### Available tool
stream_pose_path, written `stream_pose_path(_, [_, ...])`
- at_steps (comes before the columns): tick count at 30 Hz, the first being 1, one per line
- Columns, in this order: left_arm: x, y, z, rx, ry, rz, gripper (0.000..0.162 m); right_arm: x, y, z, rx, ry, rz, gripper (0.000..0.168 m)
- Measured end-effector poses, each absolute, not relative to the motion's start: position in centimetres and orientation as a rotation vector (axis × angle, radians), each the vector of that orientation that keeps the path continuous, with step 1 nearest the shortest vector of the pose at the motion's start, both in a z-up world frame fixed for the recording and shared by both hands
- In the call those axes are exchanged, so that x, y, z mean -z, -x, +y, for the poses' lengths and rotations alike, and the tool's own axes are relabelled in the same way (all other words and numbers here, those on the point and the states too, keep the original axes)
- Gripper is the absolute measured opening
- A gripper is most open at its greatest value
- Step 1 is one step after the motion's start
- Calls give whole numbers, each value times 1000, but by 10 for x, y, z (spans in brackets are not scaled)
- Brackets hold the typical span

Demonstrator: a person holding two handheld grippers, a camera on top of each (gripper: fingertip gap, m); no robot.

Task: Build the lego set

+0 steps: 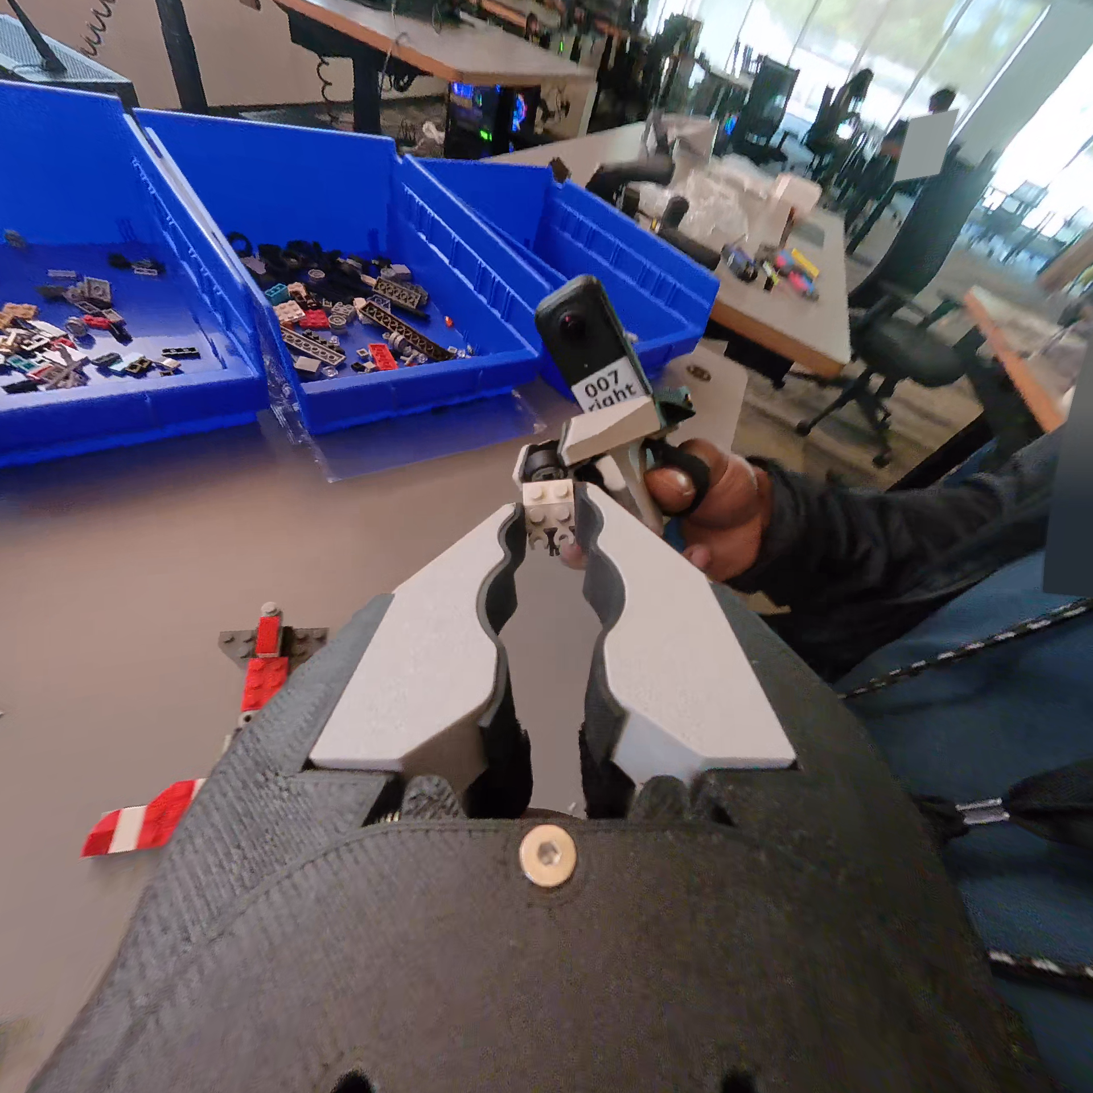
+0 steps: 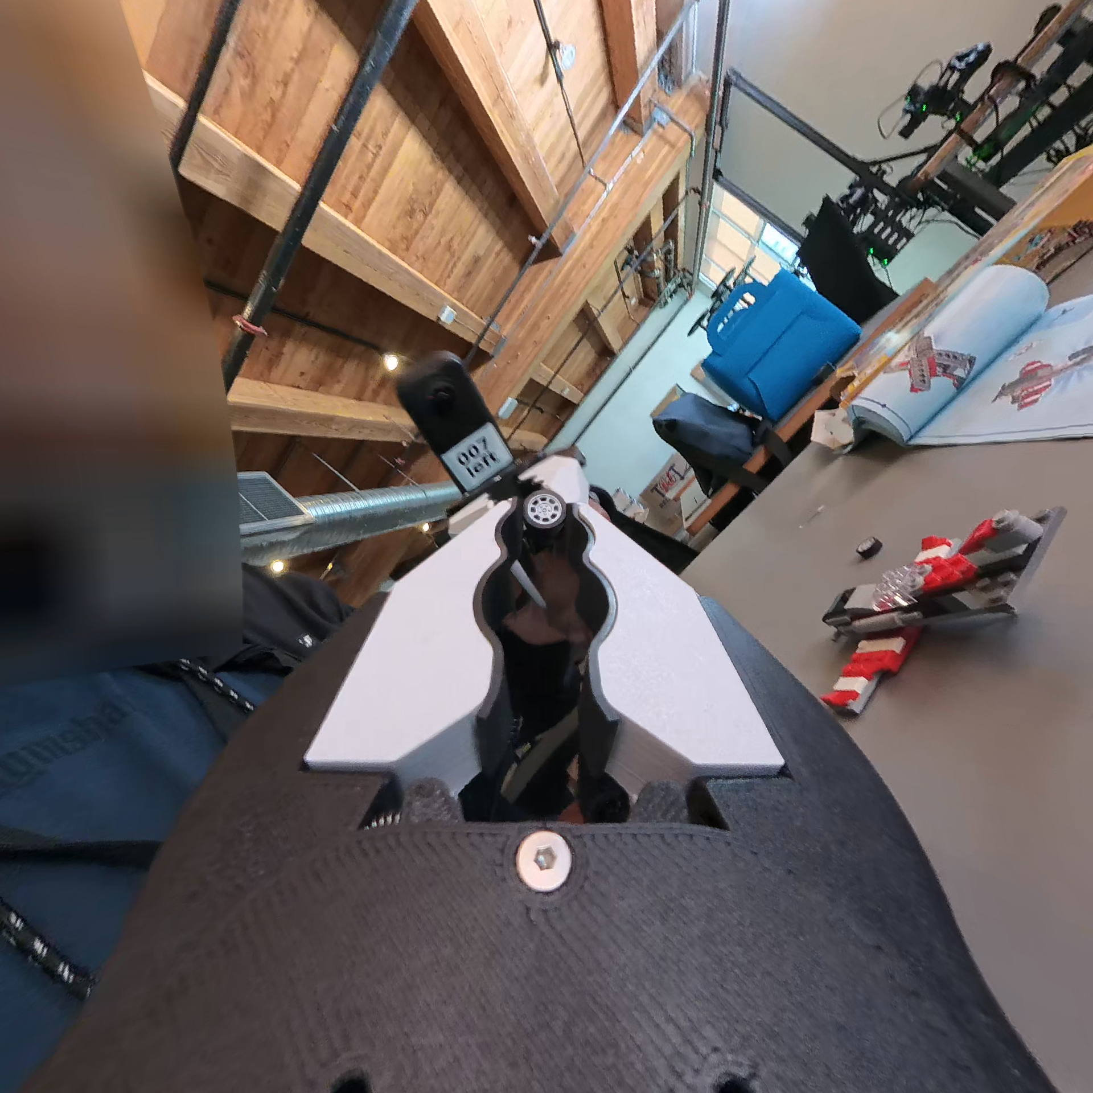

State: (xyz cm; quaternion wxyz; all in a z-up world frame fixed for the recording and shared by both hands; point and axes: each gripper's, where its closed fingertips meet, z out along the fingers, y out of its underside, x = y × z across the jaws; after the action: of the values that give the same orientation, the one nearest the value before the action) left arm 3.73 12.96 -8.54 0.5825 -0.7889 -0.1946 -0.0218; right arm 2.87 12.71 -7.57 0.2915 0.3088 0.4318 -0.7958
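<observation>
Above the worktop (image 1: 177, 562), the left claw (image 1: 550, 535) pinched a grey brick assembly (image 1: 550, 514) — the right claw (image 2: 541, 520) clamped its wheel (image 2: 539, 508).

Colours on the table, mostly blue, red and grey

The table (image 1: 177, 562) is plain grey-brown; behind it sit solid bright blue bins (image 1: 331, 195) with loose black, grey, red and teal bricks (image 1: 355, 319) inside. Each claw has pale grey fingers (image 1: 437, 639) on a ribbed black body, the left claw (image 1: 550, 532) pinching a light grey studded piece (image 1: 549, 511). The right claw (image 2: 541, 514) has a black tyre with a white spoked hub (image 2: 539, 508). On the table, the model (image 2: 934, 597) is red-and-white striped with grey and black.
</observation>
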Motion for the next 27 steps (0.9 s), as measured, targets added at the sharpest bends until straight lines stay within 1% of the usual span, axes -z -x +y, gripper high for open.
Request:
stream_pose_path(8, [79, -41, 131, 315, 1628, -623, 16, 69, -32, 127, 2169, -786, 1118, 14])
stream_pose_path(17, [84, -37, 130, 80, 1721, -558, 16, 75, -30, 124, 2123, -867, 1142, 14])
stream_pose_path(27, [75, -36, 127, 270, 1513, -632, 17, 65, -27, 123, 2261, -844, 1271, 16])
